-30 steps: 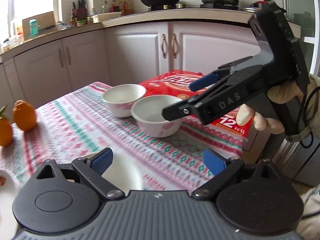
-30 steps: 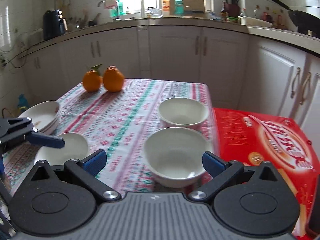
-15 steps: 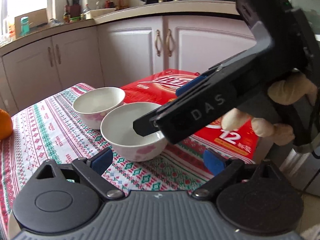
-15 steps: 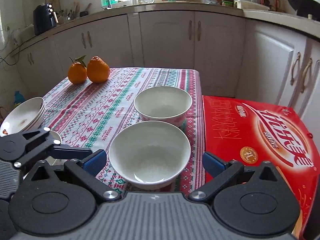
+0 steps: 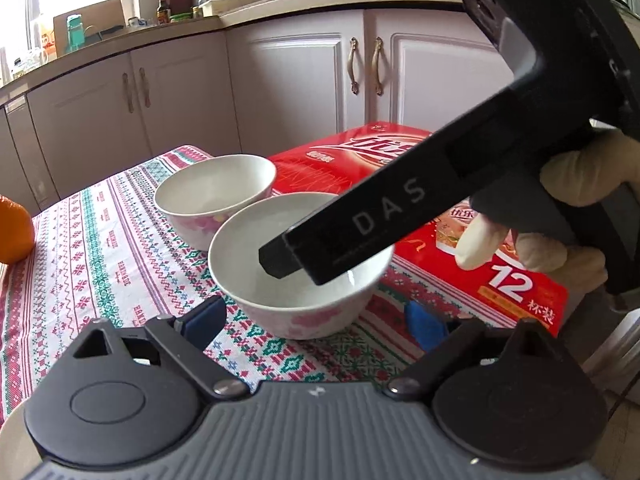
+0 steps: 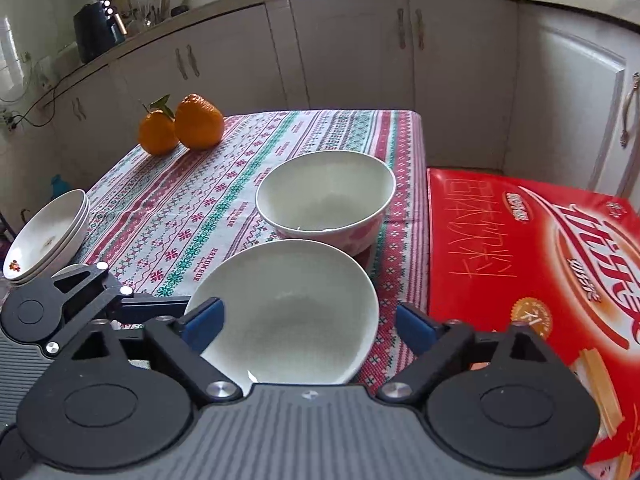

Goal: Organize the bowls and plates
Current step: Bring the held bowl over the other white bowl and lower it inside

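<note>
Two white bowls with pink flowers stand on the patterned tablecloth, the near bowl [image 6: 288, 304] [image 5: 296, 280] in front of the far bowl [image 6: 324, 196] [image 5: 216, 192]. My right gripper [image 6: 308, 326] hangs over the near bowl, jaws closing. Its left pad is over the bowl's inside and its right pad beyond the right rim; neither presses on it. In the left wrist view one of its fingers [image 5: 360, 220] reaches into that bowl. My left gripper [image 5: 314, 322] is low at the bowl's other side, jaws closing slightly, pads apart from the bowl.
A red carton [image 6: 520, 264] [image 5: 500, 280] lies to the right of the bowls. Two oranges [image 6: 182, 126] sit at the table's far left corner. A stack of white plates [image 6: 48, 236] rests at the left edge. White kitchen cabinets [image 6: 360, 48] stand behind the table.
Both grippers came closer to the near bowl and lower. The right gripper's jaws narrowed, and one finger now reaches into the bowl.
</note>
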`<state>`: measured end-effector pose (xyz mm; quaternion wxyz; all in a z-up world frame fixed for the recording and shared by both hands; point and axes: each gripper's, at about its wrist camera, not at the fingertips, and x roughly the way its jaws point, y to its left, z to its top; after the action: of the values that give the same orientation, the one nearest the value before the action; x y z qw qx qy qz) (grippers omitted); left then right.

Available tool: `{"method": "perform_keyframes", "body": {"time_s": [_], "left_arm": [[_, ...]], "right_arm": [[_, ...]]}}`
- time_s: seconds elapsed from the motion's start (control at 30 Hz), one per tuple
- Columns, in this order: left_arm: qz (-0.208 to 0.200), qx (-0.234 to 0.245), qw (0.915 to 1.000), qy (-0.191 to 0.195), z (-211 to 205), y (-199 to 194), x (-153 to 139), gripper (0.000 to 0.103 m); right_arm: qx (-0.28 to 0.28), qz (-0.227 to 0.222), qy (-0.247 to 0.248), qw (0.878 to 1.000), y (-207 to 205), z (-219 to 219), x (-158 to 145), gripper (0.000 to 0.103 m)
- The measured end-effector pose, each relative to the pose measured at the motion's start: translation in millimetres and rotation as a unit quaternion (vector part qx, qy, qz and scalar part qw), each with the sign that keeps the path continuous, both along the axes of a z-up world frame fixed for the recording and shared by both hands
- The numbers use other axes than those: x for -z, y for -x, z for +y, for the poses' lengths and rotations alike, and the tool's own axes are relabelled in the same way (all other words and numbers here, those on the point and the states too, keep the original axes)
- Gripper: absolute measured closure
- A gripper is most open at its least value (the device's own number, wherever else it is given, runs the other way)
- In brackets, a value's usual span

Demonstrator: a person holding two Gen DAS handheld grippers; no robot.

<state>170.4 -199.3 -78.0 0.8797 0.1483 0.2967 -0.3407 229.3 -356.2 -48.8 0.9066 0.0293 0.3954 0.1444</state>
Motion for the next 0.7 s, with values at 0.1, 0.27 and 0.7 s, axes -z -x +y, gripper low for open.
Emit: {"method": "perform_keyframes", "body": {"time_s": [0.1,0.27,0.7], "left_arm": [[0.003,-0.003,1.0000,0.004,0.5,-1.7,0.5,0.010],[0.004,-0.007,0.9999,0.007,-0.4,-3.7,2.0,0.013],[0.009,-0.025,0.9993,0.027,5.5,-6.6,3.2,0.018]], "right_arm": [[-0.007,0.006,-0.007,1.000,-5.0,-2.0,0.7,0.022],[-0.014,0.013,-0.014,1.000,-10.7,-4.3,0.6,0.027],[-0.013,0.026,-0.026,0.999,-18.2,-9.1,1.6,0.034]]}}
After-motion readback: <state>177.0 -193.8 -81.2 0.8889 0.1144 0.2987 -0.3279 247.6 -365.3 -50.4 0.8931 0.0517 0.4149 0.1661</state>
